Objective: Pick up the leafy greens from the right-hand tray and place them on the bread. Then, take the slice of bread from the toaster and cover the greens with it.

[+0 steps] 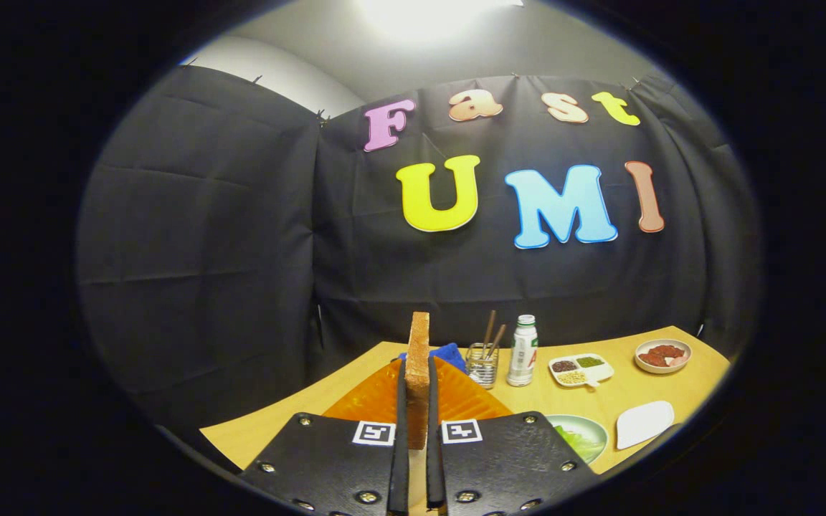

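Now across lower frame: wooden surface [355, 390], orange mat [377, 398] at lower centre beyond claw. Claw [416, 419] clamped on slice of bread [420, 358], both fingers pressing its faces; slice held upright on edge, long axis vertical, edge facing camera. Plate with leafy greens [585, 438] lower right of claw, close by. Bottle [524, 351], divided dish [581, 370], small bowl [662, 355] farther right.

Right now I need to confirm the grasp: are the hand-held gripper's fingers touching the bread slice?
Touching. The gripper view shows the hand-held gripper with both fingers pressed flat against the upright bread slice standing between them.
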